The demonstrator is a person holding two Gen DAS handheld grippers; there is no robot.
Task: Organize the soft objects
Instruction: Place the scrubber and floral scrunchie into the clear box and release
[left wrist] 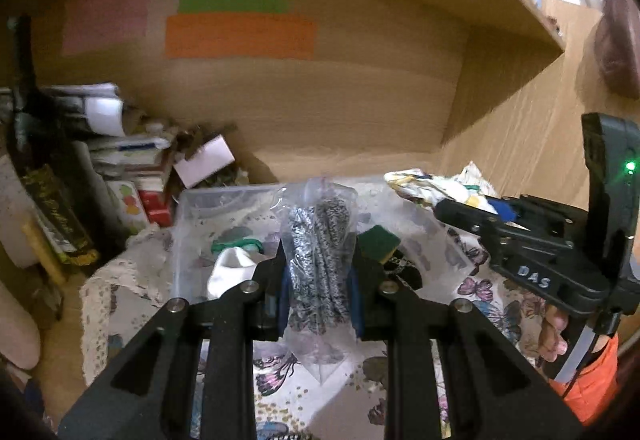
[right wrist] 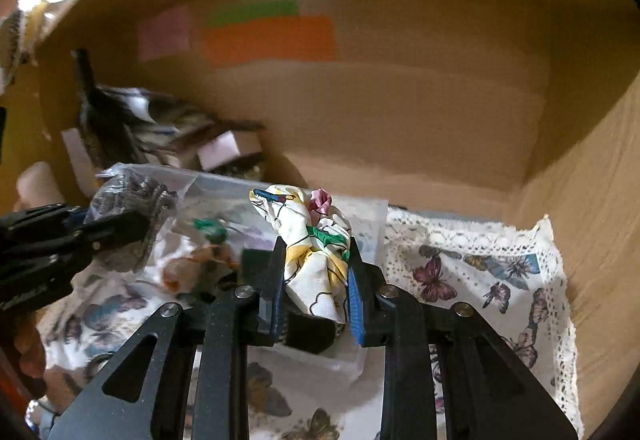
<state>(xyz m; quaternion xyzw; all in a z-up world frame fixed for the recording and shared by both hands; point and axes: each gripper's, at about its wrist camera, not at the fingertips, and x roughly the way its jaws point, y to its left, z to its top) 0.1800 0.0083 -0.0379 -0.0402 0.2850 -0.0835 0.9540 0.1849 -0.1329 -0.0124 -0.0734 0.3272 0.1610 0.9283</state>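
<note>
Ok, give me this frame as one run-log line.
left hand-held gripper: shut on bagged speckled fabric | right hand-held gripper: shut on floral cloth | both above clear bin

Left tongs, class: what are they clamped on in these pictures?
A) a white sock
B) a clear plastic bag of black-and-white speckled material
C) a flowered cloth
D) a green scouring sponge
B: in the left wrist view the left tongs are shut on the clear bag of speckled material, while the white sock and green sponge lie in the clear container behind, and the right tongs hold the flowered cloth.
</note>
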